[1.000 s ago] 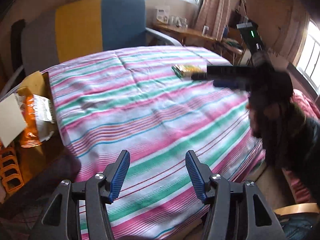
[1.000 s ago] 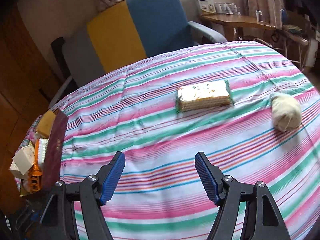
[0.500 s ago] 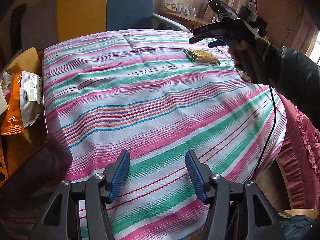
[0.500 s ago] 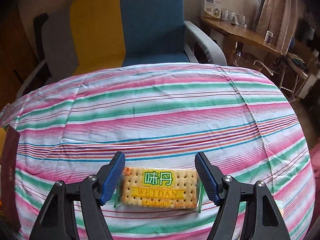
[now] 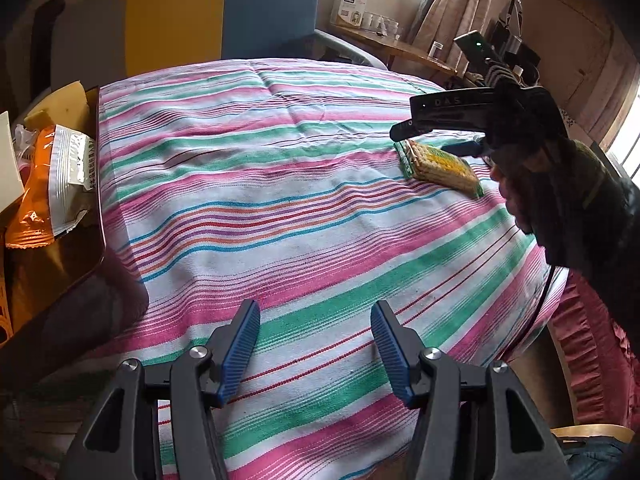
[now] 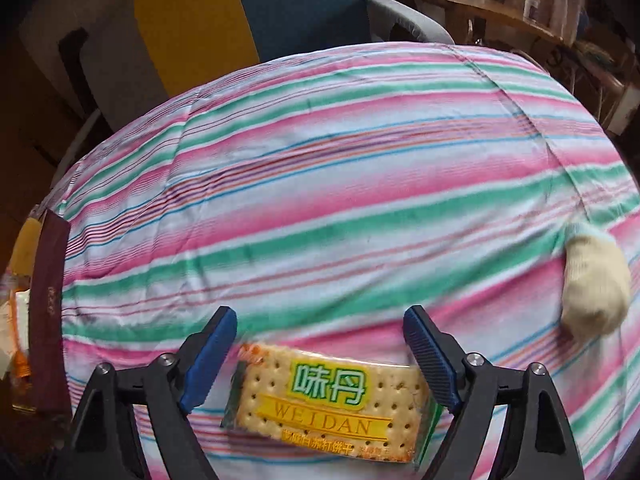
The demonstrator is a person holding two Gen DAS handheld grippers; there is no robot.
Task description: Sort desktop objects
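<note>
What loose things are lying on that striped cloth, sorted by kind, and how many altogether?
Cracker packets: 1, the cracker packet between the open right gripper's jaws.
Cream knitted bundles: 1, the cream knitted bundle at the right.
Total: 2

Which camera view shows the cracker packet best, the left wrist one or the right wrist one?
The right wrist view. There the cracker packet lies close, label up and readable, between the open fingers of the right gripper. The left wrist view shows the packet only small and far, at an angle, partly under that gripper.
</note>
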